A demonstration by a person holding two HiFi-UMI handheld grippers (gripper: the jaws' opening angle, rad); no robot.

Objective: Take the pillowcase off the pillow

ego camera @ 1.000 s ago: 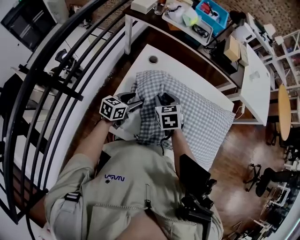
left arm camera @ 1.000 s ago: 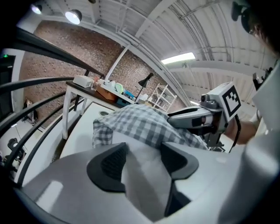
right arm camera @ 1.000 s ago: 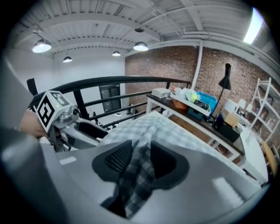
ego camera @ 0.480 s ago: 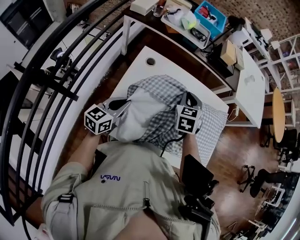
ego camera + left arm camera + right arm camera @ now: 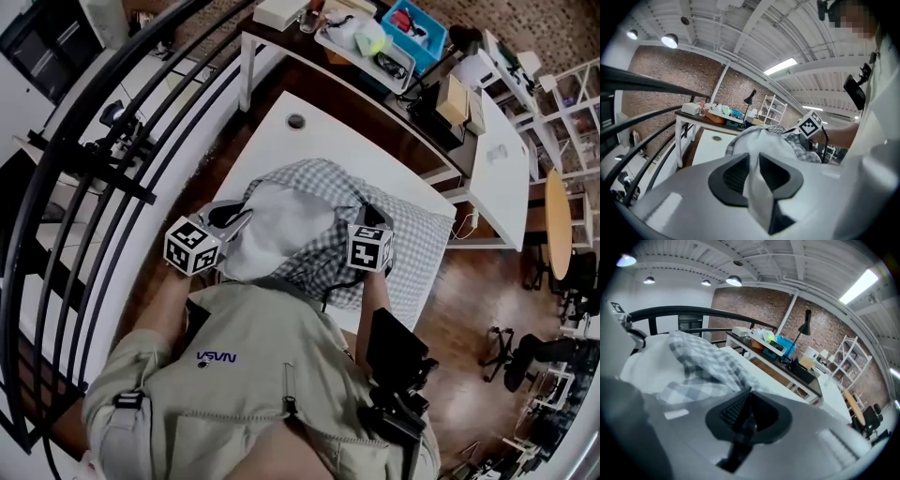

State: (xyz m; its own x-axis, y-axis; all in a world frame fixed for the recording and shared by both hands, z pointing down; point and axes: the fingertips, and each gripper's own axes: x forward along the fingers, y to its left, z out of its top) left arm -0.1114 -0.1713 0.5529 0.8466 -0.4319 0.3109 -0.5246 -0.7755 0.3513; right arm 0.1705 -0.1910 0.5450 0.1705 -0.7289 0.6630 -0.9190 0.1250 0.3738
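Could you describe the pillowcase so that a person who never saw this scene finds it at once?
Look at the white table directly in front of the person. A plain white pillow shows there, and the pillowcase is the cloth bunched around its far and right sides. Only it has a grey-and-white check pattern.

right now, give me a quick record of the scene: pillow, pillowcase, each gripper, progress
pillow: white pillow, partly bared, lying on the white table
pillowcase: checked pillowcase, bunched around the bared part and covering the rest
left gripper: jaws pinch a fold of the white pillow; they have just been opening a little
right gripper: jaws shut on the checked pillowcase's edge
progress: pillowcase partly off, not yet removed
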